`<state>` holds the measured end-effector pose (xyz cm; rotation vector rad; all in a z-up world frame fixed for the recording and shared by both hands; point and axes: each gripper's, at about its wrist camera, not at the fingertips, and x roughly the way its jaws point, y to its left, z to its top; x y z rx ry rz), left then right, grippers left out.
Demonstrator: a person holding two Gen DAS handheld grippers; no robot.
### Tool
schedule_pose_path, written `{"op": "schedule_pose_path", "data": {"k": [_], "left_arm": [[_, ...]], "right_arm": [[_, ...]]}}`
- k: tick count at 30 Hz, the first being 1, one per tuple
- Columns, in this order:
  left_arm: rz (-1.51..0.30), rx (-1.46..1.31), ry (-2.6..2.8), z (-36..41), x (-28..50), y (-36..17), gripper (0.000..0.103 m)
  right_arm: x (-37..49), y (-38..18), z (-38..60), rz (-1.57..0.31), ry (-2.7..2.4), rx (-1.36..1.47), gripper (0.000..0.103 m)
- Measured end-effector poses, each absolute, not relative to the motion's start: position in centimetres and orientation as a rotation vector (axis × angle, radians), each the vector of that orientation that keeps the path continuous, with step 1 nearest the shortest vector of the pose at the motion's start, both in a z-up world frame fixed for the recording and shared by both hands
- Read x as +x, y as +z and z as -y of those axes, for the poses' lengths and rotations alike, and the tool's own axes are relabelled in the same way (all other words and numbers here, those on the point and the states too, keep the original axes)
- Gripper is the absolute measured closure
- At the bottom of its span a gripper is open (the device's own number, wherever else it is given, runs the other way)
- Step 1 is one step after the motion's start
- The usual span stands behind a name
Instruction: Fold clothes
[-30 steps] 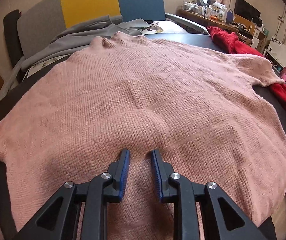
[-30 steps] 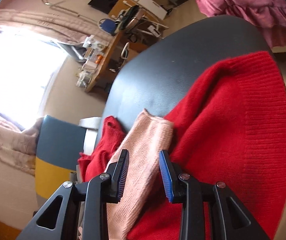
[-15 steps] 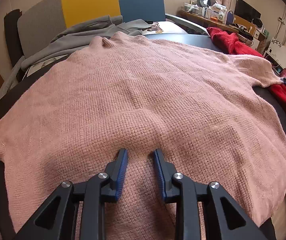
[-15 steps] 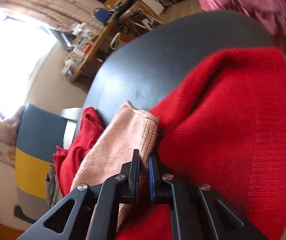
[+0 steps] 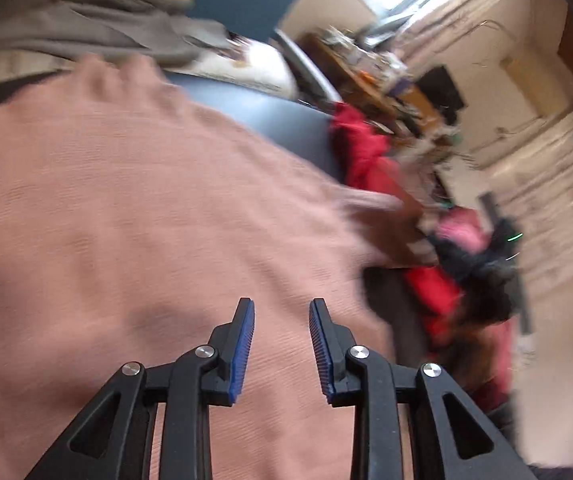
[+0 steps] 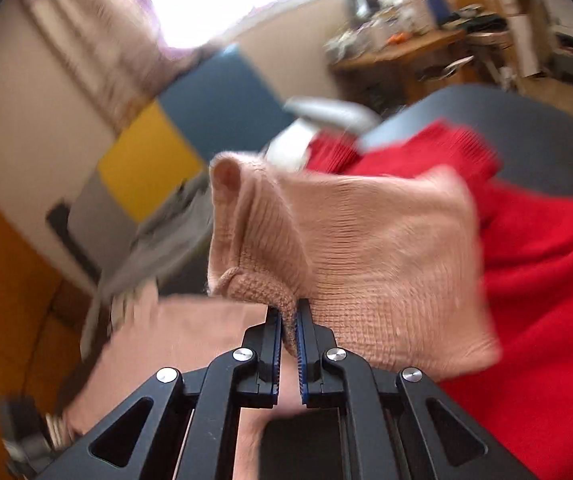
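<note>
Fold just starting. Your right gripper (image 6: 288,320) is pinching the pink sweater's sleeve cuff (image 6: 326,248), jaws pressed together on the knit, the cuff lifting ahead of and above the jaws, over the red sweater (image 6: 546,280) lying to their right. Your left gripper (image 5: 280,340) is hanging with jaws spread, gripping nothing; the pink sweater (image 5: 126,220) is lying spread on the dark table (image 5: 278,120) under and ahead of those jaws. Body not yet folded; both sleeves and the body folds appear to be remaining. No containers are showing; frames are blurring.
</note>
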<state>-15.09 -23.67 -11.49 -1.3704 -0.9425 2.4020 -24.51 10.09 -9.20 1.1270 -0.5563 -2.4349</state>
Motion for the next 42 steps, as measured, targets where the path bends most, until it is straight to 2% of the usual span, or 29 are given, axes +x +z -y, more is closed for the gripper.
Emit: {"op": "schedule_pose_path", "data": {"k": [6,9,11,18,22,24,25,27,29,31,33,38,42], "left_arm": [[1.206,-1.347,2.122,21.2,-22.3,-14.0,0.062],[1.293,-1.37,2.007,20.0,-24.8,-15.8,0.057],[1.332,-1.375,1.957,19.4,-26.2,-16.5,0.056],[1.255,-1.505,1.927,18.4,-30.3,-17.7,0.056],[1.181,-1.618,1.89,17.4,-31.5,-19.0,0.056],[1.188,-1.657,1.86,17.3,-31.7,-19.7,0.064],[1.188,-1.638,1.875,17.3,-31.7,-19.6,0.081],[1.135,-1.604,1.956,17.4,-31.6,-18.7,0.099],[1.128,-1.572,1.993,17.8,-31.5,-17.6,0.098],[1.13,-1.514,2.049,18.8,-31.1,-15.8,0.098],[1.144,-1.447,2.084,20.1,-30.9,-13.7,0.098],[1.145,-1.263,2.177,24.1,-30.2,-7.1,0.098],[1.122,-1.156,2.247,27.7,-28.4,-2.2,0.098]], "right_arm": [[-23.5,-13.9,-6.1,0.533,-2.328,1.245,0.096],[-22.9,-14.4,-6.2,0.534,-2.3,1.243,0.096],[-22.4,-14.3,-5.6,0.466,-2.292,1.225,0.096],[-20.4,-13.7,-2.3,0.188,-2.254,1.162,0.096],[-19.5,-13.9,-1.5,0.126,-2.235,1.128,0.096],[-19.3,-14.0,-1.4,0.113,-2.235,1.12,0.096],[-19.3,-14.0,-1.4,0.111,-2.234,1.12,0.096],[-19.3,-14.0,-1.5,0.114,-2.244,1.124,0.095],[-19.3,-14.0,-2.0,0.141,-2.263,1.126,0.093],[-19.2,-13.7,-2.9,0.223,-2.264,1.12,0.083],[-19.0,-13.4,-4.1,0.311,-2.27,1.104,0.06],[-17.9,-13.8,-6.1,0.465,-2.211,1.143,0.055],[-16.8,-15.2,-6.4,0.561,-2.14,1.215,0.043]]}}
